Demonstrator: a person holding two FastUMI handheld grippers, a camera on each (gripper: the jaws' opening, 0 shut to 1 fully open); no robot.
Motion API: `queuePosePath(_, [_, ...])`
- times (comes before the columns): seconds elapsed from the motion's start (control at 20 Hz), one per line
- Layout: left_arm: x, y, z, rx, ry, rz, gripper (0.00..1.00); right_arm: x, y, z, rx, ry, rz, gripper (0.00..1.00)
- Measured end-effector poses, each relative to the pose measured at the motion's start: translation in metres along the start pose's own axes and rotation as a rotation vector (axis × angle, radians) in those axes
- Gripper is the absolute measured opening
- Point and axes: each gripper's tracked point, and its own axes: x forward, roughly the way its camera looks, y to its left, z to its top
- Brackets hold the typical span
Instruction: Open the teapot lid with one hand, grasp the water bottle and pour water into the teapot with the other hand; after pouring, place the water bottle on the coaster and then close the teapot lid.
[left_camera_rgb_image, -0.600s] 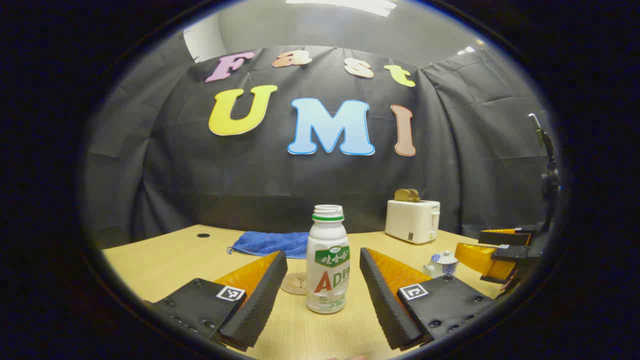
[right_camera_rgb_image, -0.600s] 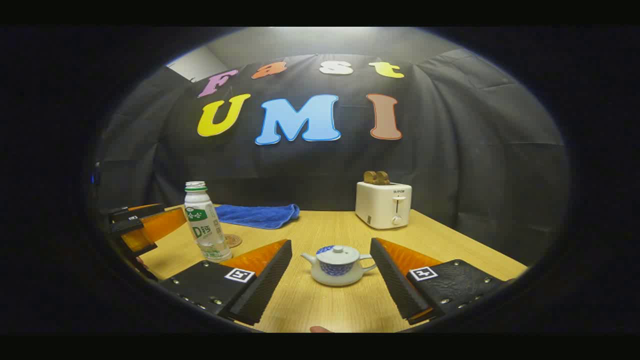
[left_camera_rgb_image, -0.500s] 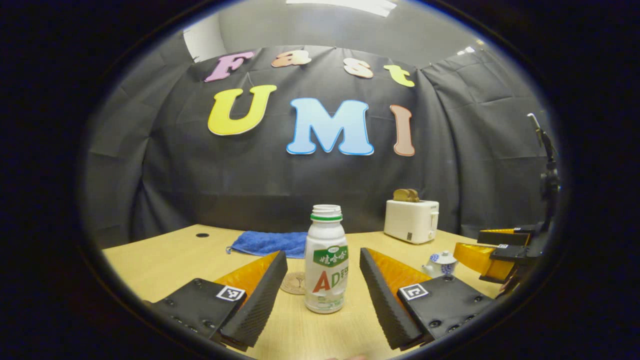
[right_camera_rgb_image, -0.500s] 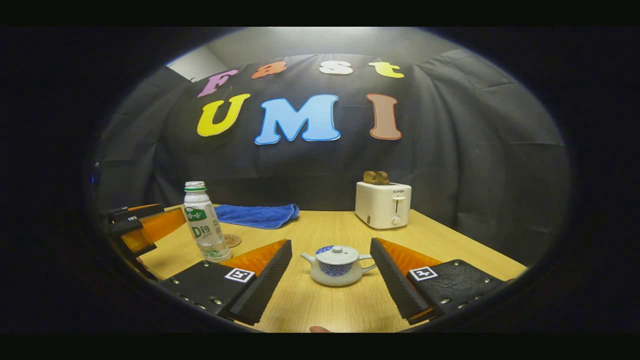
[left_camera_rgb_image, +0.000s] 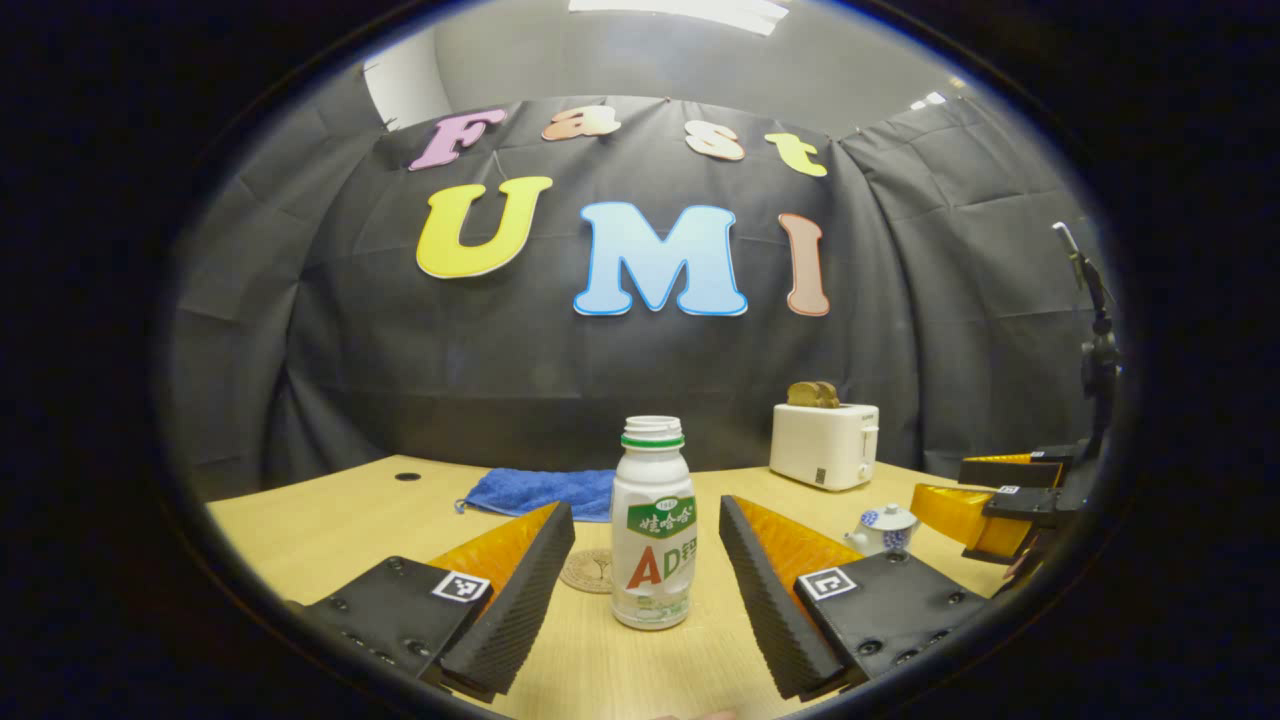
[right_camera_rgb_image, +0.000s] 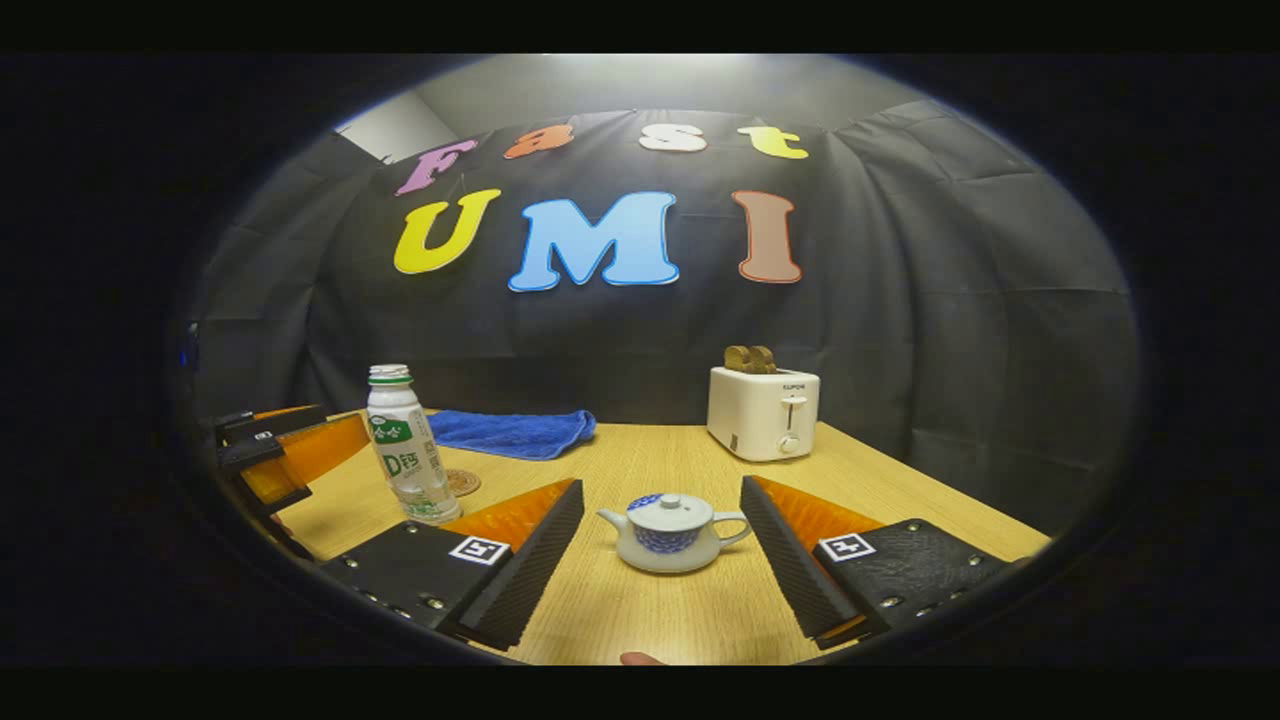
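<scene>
Left gripper view has the left gripper (left_camera_rgb_image: 647, 575) spread wide around the upright, uncapped water bottle (left_camera_rgb_image: 653, 525), neither finger touching it, with the coaster (left_camera_rgb_image: 588, 570) just behind the bottle. Right gripper view shows the right gripper (right_camera_rgb_image: 662, 560) equally wide apart, flanking the teapot (right_camera_rgb_image: 670, 532) without contact, lid (right_camera_rgb_image: 671, 511) on.
</scene>
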Motion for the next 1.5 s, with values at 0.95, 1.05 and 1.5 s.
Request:
queuePosePath(0.95, [0.005,0.016,0.0,0.001,0.007,0.01,0.99,0.069,-0.007,-0.027,-0.021,0.14,-0.039,0.12])
queuePosePath(1.05, [0.006,0.017,0.0,-0.001,0.01,0.009,0.99,0.069,-0.003,-0.034,-0.04,0.158,-0.022,0.26])
queuePosePath(1.5, [0.005,0.014,0.001,0.014,0.001,0.008,0.99,0.069,-0.002,-0.029,-0.052,0.14,-0.012,0.02])
